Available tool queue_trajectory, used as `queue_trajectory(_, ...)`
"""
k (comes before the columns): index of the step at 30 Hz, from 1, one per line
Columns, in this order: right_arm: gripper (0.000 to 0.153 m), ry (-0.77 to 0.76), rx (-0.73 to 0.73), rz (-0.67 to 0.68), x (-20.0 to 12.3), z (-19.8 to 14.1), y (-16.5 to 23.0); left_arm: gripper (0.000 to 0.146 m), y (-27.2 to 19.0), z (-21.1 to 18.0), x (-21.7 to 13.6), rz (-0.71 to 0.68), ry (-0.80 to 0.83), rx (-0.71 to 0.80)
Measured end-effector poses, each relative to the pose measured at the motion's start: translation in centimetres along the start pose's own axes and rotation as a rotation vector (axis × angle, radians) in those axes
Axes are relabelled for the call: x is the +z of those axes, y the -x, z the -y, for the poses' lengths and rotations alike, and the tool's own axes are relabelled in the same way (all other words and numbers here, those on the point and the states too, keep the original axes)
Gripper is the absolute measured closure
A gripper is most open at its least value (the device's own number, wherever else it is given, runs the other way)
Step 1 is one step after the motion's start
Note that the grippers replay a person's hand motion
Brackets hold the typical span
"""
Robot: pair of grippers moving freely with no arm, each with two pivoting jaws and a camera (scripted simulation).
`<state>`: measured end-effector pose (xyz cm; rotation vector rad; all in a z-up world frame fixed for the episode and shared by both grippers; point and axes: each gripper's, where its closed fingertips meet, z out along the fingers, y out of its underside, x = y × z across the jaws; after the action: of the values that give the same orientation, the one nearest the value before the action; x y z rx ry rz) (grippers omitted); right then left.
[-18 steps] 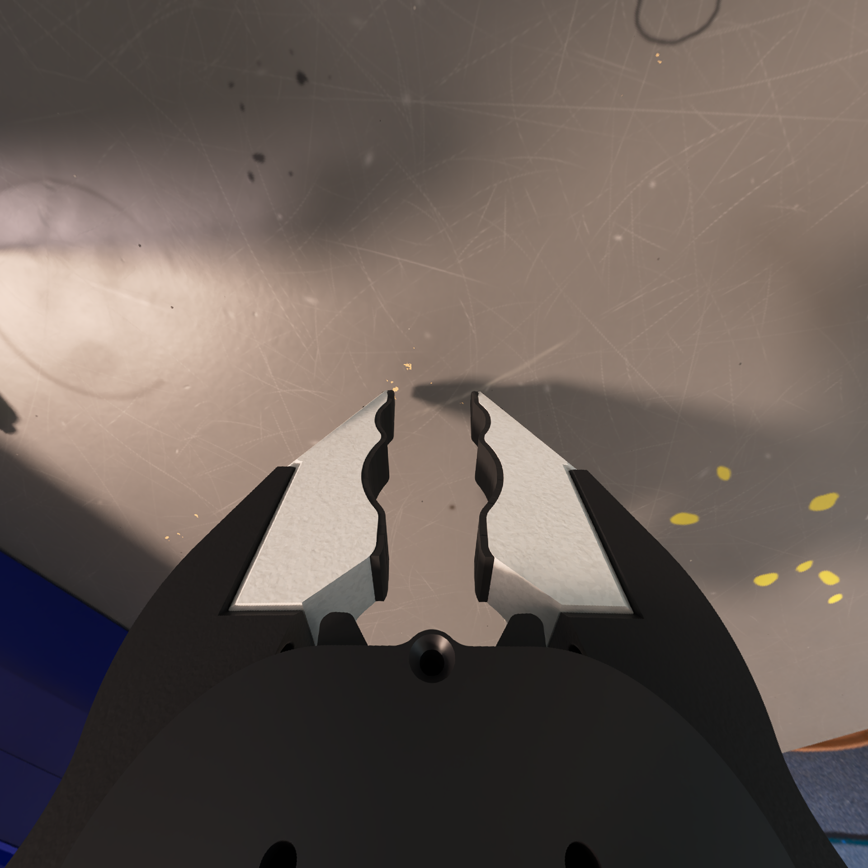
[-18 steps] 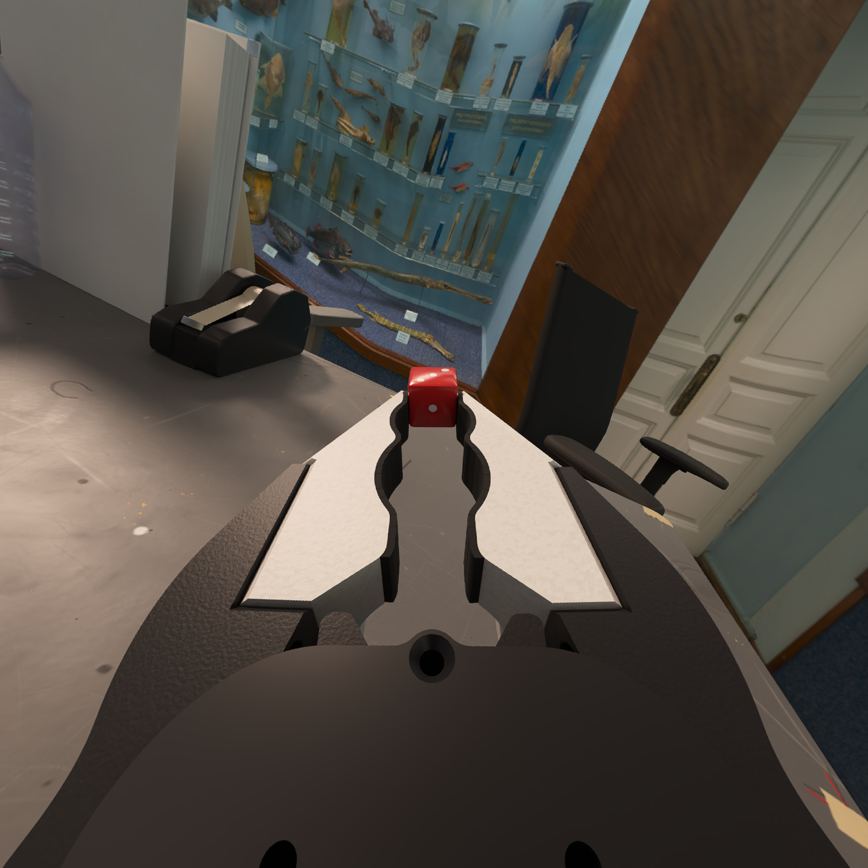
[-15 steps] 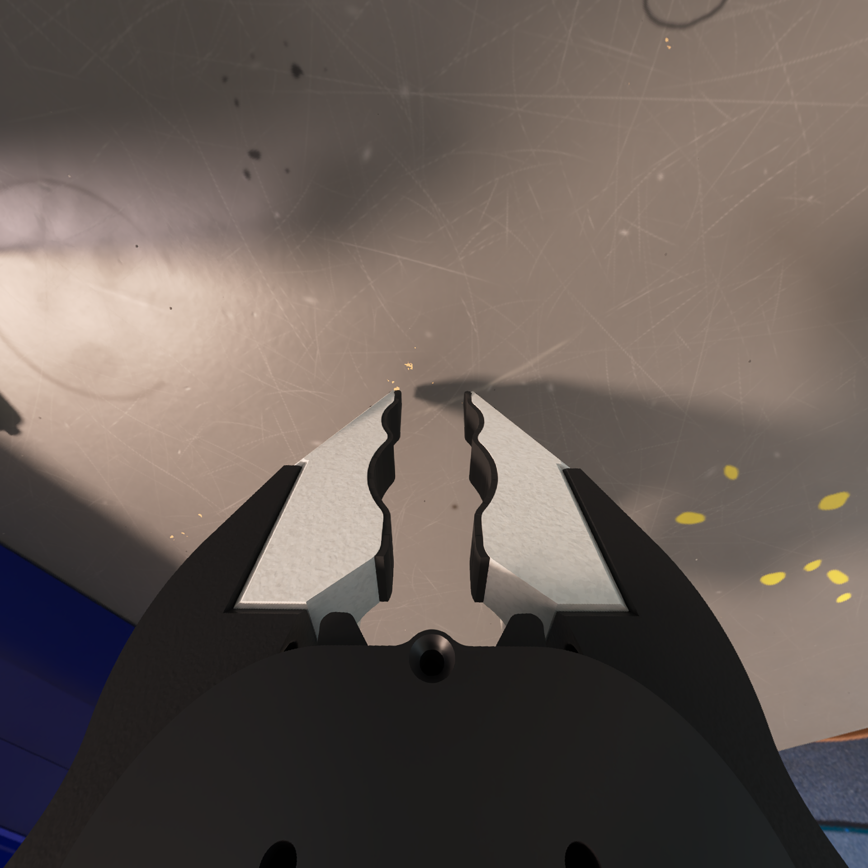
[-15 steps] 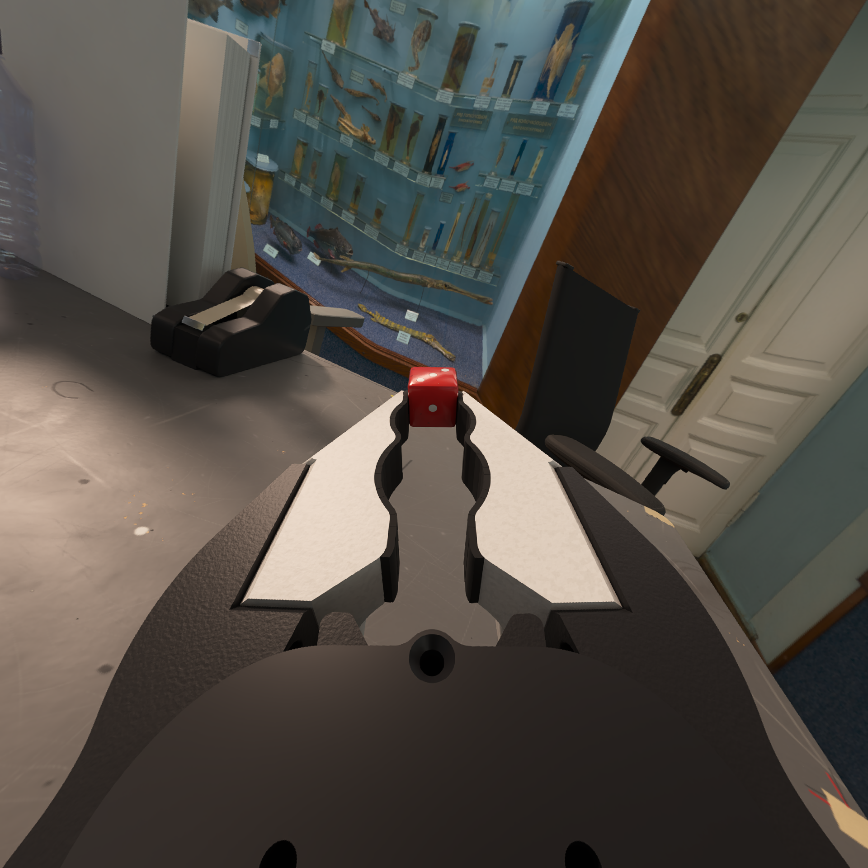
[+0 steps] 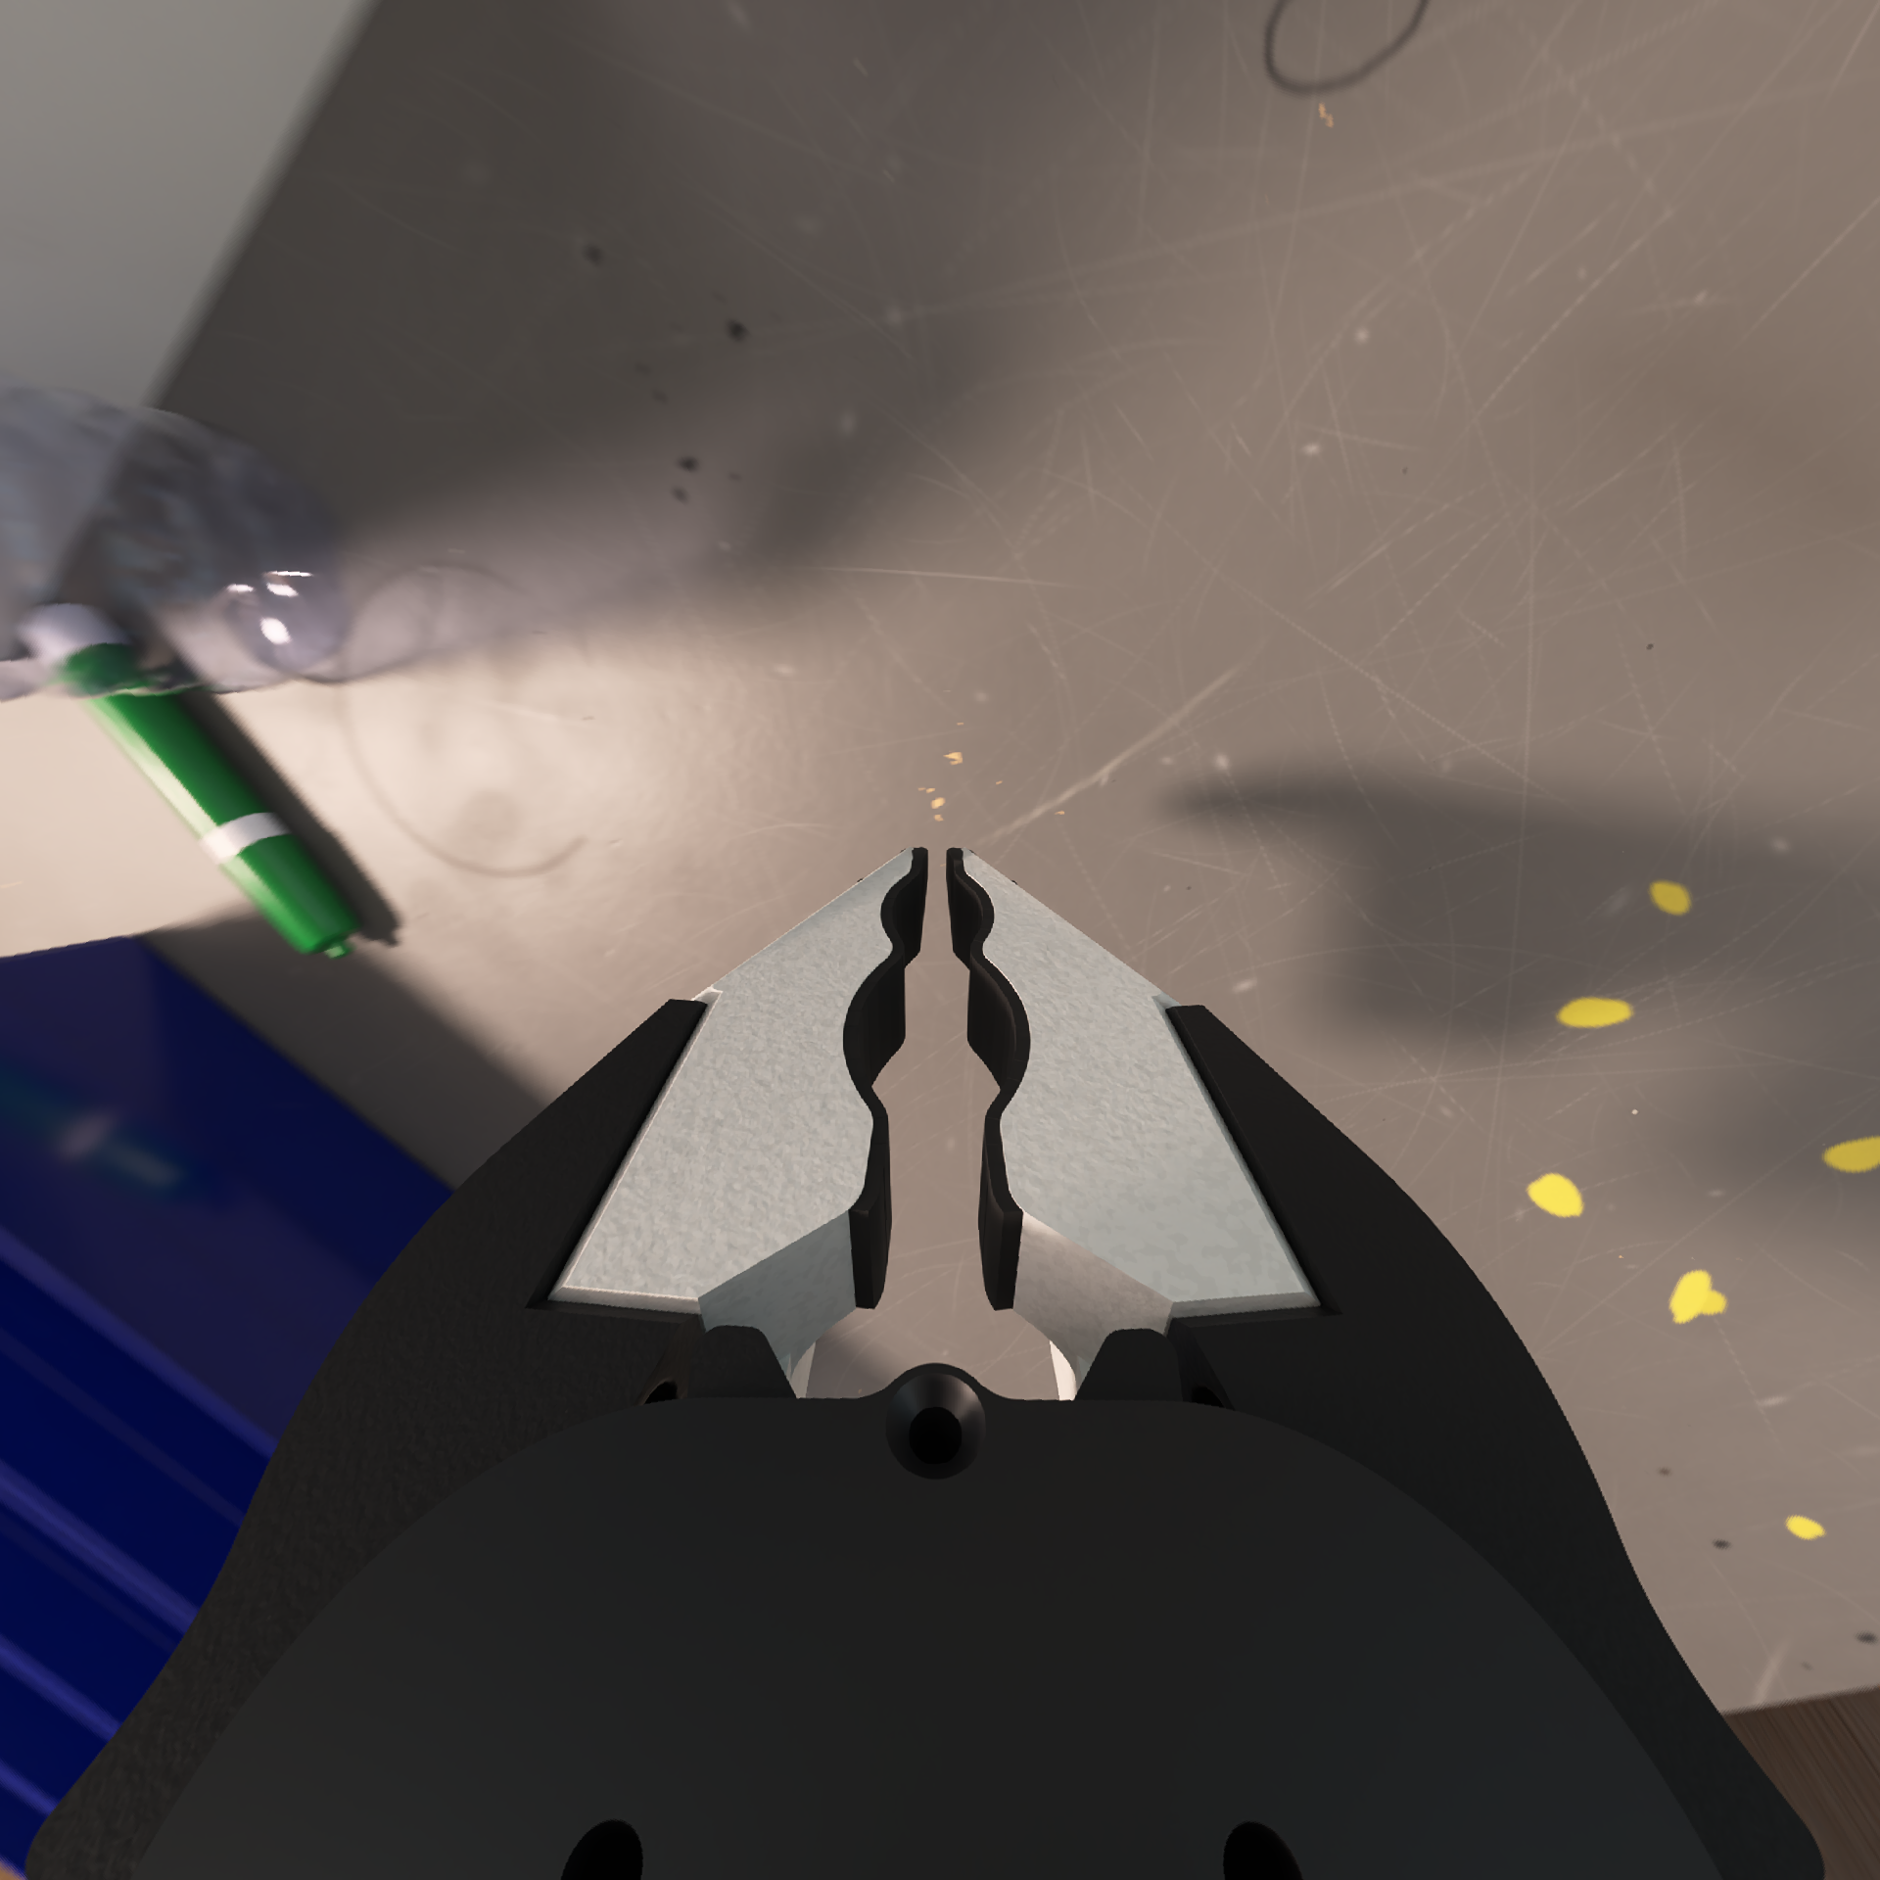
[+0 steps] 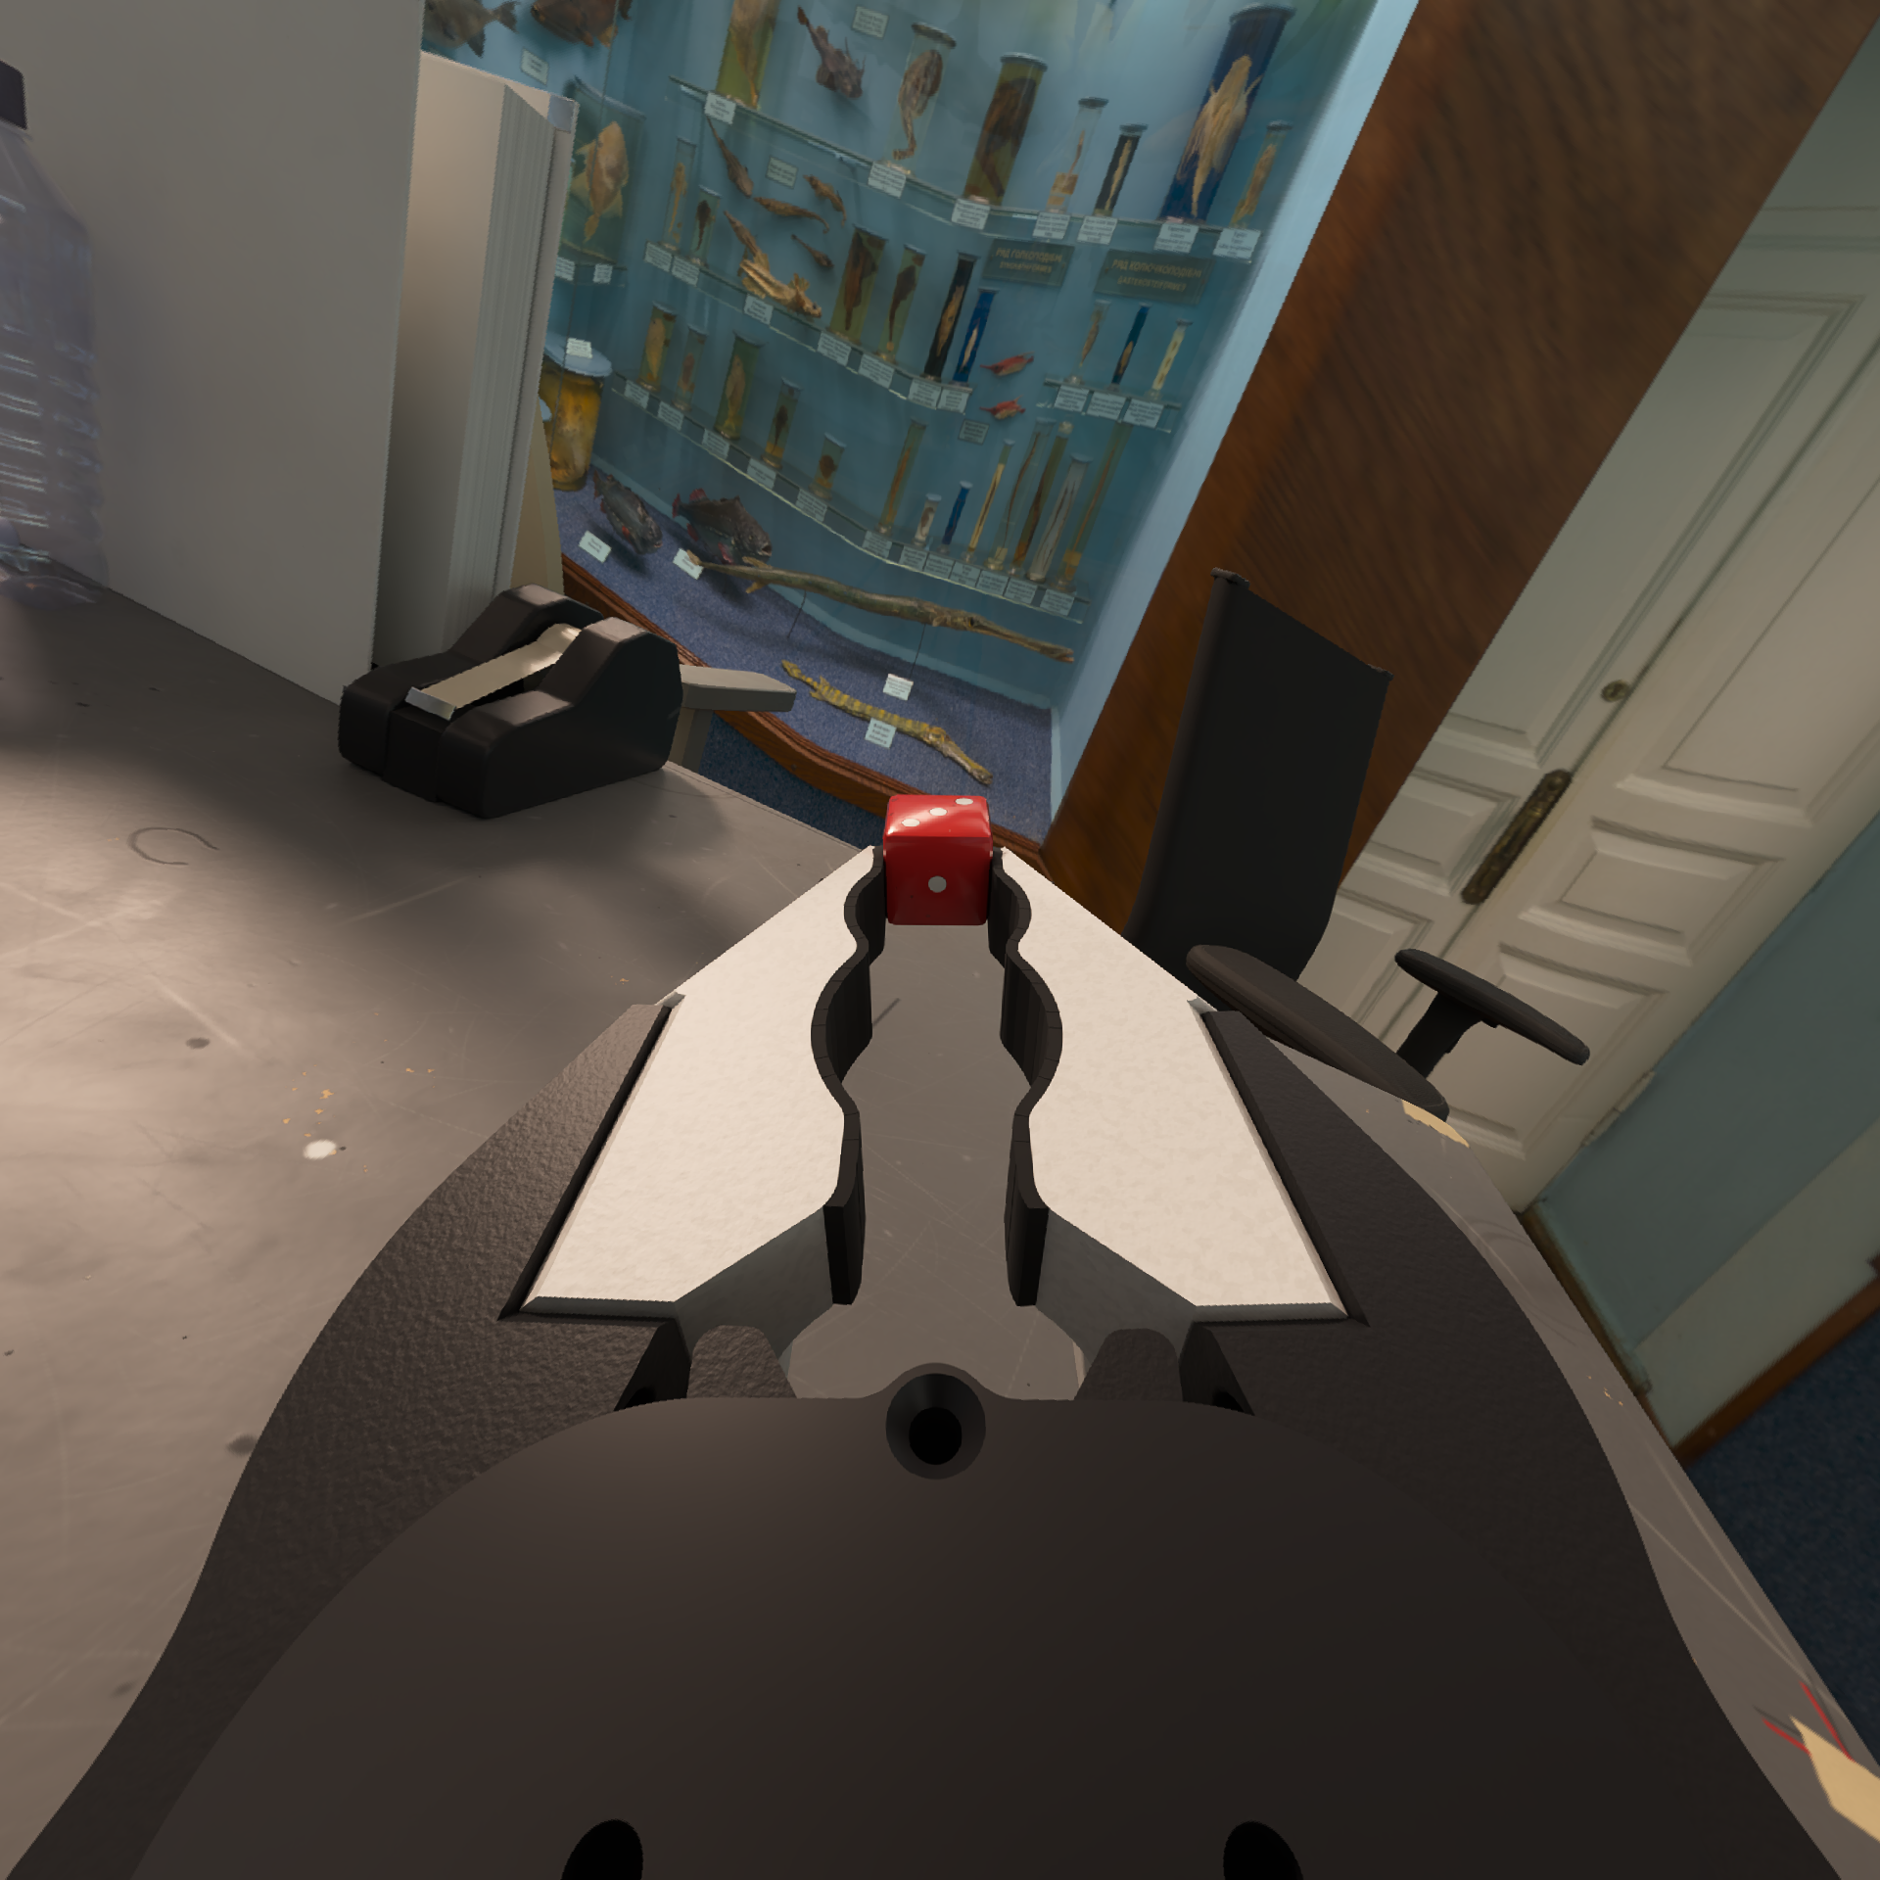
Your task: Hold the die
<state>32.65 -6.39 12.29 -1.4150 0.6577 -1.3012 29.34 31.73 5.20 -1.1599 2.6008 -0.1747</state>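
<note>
Here the right gripper (image 6: pixel 937 883) is clenched on the small red cube-shaped die with white pips (image 6: pixel 936 861), pinched between its very fingertips and raised above the scratched grey worktop (image 6: pixel 203 1017), so the hold looks achieved; a tip grip leaves most faces exposed. The left gripper (image 5: pixel 934 857) is nearly closed on nothing, idle over the worktop. A green plastic marker (image 5: pixel 219 814) lies well aside.
</note>
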Motion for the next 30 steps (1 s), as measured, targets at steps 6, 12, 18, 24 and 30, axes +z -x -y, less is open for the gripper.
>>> queue_trajectory(6, 0.134, -0.004, -0.003, -0.003, 0.0, 0.1, 0.0, 0.144, 1.9, 2.2, -7.5, 0.223, -0.272, -0.024)
queue_trajectory(12, 0.134, -0.012, -0.007, -0.04, -0.2, 0.2, -0.9, 0.144, -7.3, 8.8, -13.1, -0.029, -0.661, 0.237)
queue_trajectory(18, 0.134, -0.014, 0.006, -0.078, -0.6, 0.2, -2.0, 0.144, -18.4, 12.2, -11.7, -0.182, -0.715, 0.508)
queue_trajectory(24, 0.134, -0.016, 0.011, -0.091, -0.7, 0.2, -2.5, 0.143, -23.9, 15.0, -5.5, -0.286, -0.616, 0.587)
queue_trajectory(30, 0.134, -0.019, -0.001, -0.105, -0.9, 0.4, -2.9, 0.143, -25.9, 16.3, -0.4, -0.381, -0.517, 0.52)
